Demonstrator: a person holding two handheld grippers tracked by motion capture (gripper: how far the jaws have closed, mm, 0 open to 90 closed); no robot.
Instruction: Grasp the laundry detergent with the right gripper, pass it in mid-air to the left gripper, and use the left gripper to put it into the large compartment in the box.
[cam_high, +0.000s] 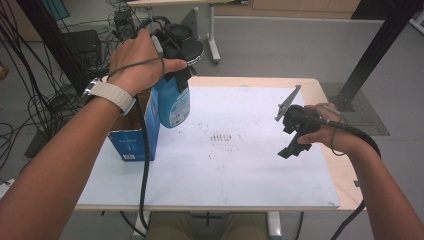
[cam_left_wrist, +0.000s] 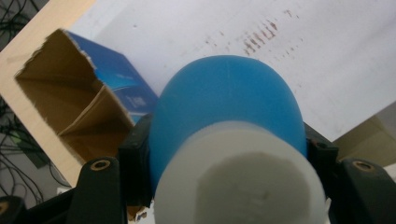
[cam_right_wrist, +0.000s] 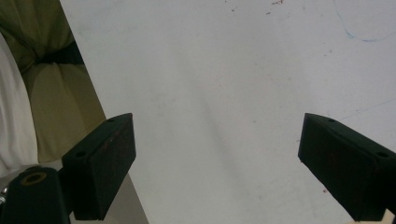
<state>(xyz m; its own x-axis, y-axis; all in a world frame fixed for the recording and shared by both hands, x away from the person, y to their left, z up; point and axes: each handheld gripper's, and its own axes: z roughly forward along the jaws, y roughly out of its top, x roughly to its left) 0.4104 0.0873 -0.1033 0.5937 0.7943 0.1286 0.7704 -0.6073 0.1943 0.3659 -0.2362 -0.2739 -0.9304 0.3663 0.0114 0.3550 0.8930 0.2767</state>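
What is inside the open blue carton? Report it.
The blue carton shows bare brown cardboard walls and a flap. The blue bottle in the left gripper covers its lower corner, so the bottom stays unseen.

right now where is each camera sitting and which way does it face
High view: above the person's side, looking forward and down on the table; both forearms enter from below, left gripper holding the blue bottle beside the open blue box, right gripper held above the table.
Left gripper view: on the left gripper, looking down past the bottle's white cap; black jaws clamp its sides.
Right gripper view: on the right gripper, facing the white table cover; jaws apart.
Shared: high and left gripper views both show bottle, box and reddish marks.
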